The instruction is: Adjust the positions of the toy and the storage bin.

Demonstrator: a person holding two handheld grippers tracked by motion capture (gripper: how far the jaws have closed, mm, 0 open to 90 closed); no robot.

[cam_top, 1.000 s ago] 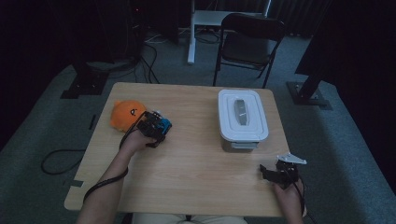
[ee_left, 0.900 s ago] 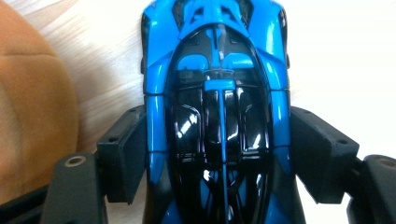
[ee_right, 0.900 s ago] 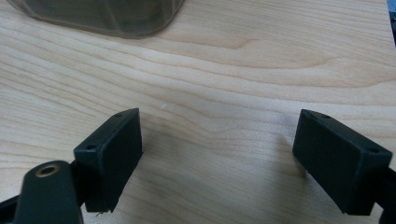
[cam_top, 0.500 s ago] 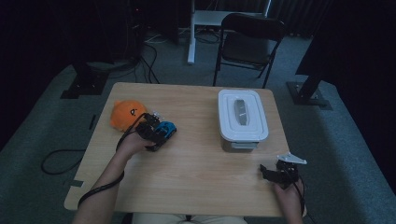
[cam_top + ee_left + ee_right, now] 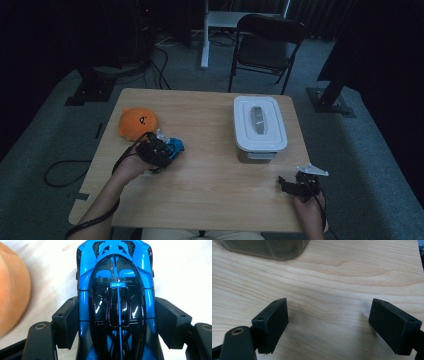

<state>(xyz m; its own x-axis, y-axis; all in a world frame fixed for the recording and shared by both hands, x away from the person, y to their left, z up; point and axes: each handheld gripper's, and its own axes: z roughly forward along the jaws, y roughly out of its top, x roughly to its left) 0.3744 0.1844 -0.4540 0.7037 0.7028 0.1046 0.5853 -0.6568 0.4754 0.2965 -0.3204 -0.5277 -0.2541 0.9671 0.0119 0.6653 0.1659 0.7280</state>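
A blue and black toy car (image 5: 175, 147) sits between the jaws of my left gripper (image 5: 169, 150), just right of an orange plush (image 5: 136, 121). In the left gripper view the car (image 5: 116, 290) runs nose-away, and both black pads (image 5: 65, 322) of the left gripper (image 5: 119, 322) press on its flanks. My right gripper (image 5: 286, 184) rests low at the table's near right. It stands open (image 5: 329, 320) over bare wood, with nothing between its jaws.
A white lidded container (image 5: 259, 127) stands at the right back of the wooden table (image 5: 215, 195); its corner (image 5: 267, 248) shows ahead of the right jaws. The plush's edge (image 5: 12, 290) lies left of the car. A folding chair (image 5: 267, 47) stands behind the table.
My left hand has carried the car a little right and toward the near edge, away from the plush. The right gripper has stayed put.
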